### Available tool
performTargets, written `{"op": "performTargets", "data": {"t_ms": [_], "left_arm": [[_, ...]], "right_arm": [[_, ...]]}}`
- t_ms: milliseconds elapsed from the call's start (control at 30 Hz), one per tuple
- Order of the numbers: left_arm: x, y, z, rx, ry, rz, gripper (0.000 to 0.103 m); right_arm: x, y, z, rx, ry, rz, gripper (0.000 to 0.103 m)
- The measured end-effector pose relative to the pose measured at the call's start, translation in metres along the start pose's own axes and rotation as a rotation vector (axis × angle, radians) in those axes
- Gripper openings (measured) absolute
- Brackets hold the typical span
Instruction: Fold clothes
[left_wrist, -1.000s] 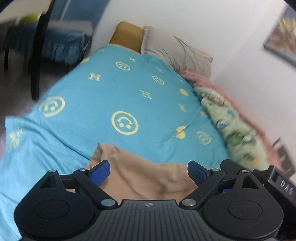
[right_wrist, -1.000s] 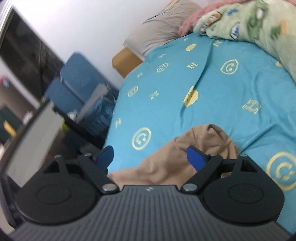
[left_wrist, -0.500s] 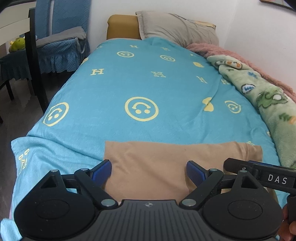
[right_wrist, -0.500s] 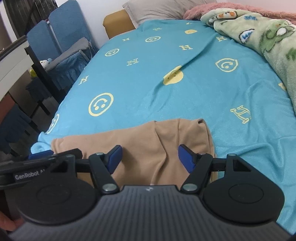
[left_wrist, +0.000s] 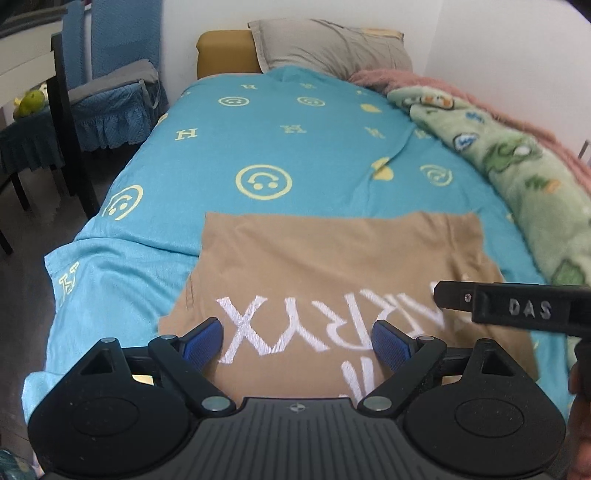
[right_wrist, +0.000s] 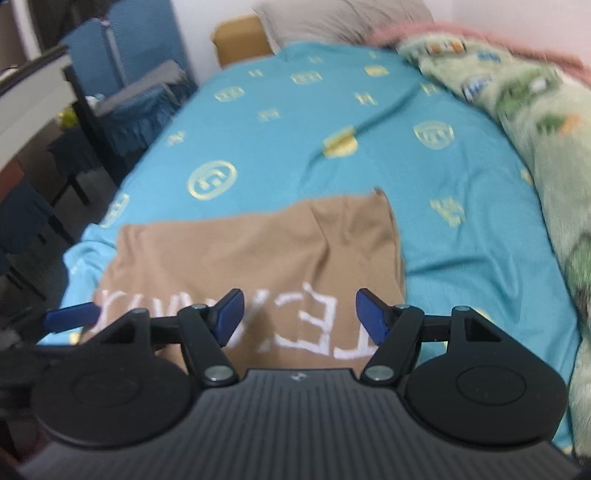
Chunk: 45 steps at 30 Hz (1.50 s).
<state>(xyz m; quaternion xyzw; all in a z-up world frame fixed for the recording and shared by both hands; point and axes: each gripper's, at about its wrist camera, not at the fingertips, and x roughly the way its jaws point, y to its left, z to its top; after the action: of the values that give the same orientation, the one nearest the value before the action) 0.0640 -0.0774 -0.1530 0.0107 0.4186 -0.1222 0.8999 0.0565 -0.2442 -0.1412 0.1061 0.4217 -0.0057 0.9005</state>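
A tan garment (left_wrist: 332, 266) with large white letters lies spread flat on the near end of a bed with a blue sheet (left_wrist: 295, 155). It also shows in the right wrist view (right_wrist: 258, 251). My left gripper (left_wrist: 297, 345) is open and empty, held above the garment's near left part. My right gripper (right_wrist: 299, 315) is open and empty, above the garment's near right part. The right gripper's black side bar (left_wrist: 517, 306) shows at the right of the left wrist view. A blue finger (right_wrist: 72, 316) of the left gripper shows at the left of the right wrist view.
A green patterned blanket (left_wrist: 517, 166) and a pink one (left_wrist: 443, 85) lie along the bed's right side by the wall. A grey pillow (left_wrist: 332, 48) is at the head. Blue covered chairs (left_wrist: 107, 99) and a dark table leg (left_wrist: 70, 122) stand left of the bed.
The garment went from a bunched heap to lying spread flat, its white lettering now showing. Both grippers have pulled back toward the foot of the bed and stayed open.
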Motion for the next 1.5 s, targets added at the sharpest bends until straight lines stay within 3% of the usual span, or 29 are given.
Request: {"op": "performTargets", "data": {"t_ms": [167,367,533,633,733,867,1000,1100,1233,1300,1500], "left_arm": [[-0.013,0.01,0.001,-0.083,0.011,-0.062,0.09],[-0.049,0.042,-0.014,-0.337,0.089,-0.289,0.092],[-0.036,0.067,-0.035,-0.53,0.188,-0.393,0.093],[-0.014,0.071,-0.041,-0.592,0.25,-0.377,0.093],[0.001,0.074,-0.045,-0.651,0.258,-0.329,0.093],[0.006,0.085,-0.046,-0.726,0.191,-0.303,0.092],[-0.01,0.095,-0.05,-0.801,0.068,-0.388,0.089],[-0.011,0.094,-0.053,-0.8,0.058,-0.391,0.089],[0.004,0.092,-0.057,-0.802,0.145,-0.349,0.075],[0.012,0.093,-0.061,-0.821,0.177,-0.338,0.073],[0.005,0.097,-0.058,-0.827,0.114,-0.349,0.053]], "right_arm": [[0.01,-0.001,-0.002,0.024,0.047,-0.002,0.068],[0.007,-0.003,-0.004,0.042,0.045,0.005,0.068],[0.008,-0.006,-0.001,0.059,0.043,0.01,0.068],[0.007,-0.007,-0.001,0.062,0.041,0.011,0.068],[0.007,-0.008,-0.001,0.07,0.039,0.014,0.068],[0.007,-0.01,-0.001,0.091,0.032,0.005,0.068],[0.007,-0.016,0.0,0.123,0.026,0.003,0.068],[0.007,-0.018,0.0,0.141,0.027,0.003,0.068],[0.008,-0.02,0.0,0.151,0.027,0.005,0.069],[0.008,-0.021,0.0,0.157,0.025,0.007,0.069],[0.001,-0.031,0.001,0.224,0.003,0.028,0.069]]}}
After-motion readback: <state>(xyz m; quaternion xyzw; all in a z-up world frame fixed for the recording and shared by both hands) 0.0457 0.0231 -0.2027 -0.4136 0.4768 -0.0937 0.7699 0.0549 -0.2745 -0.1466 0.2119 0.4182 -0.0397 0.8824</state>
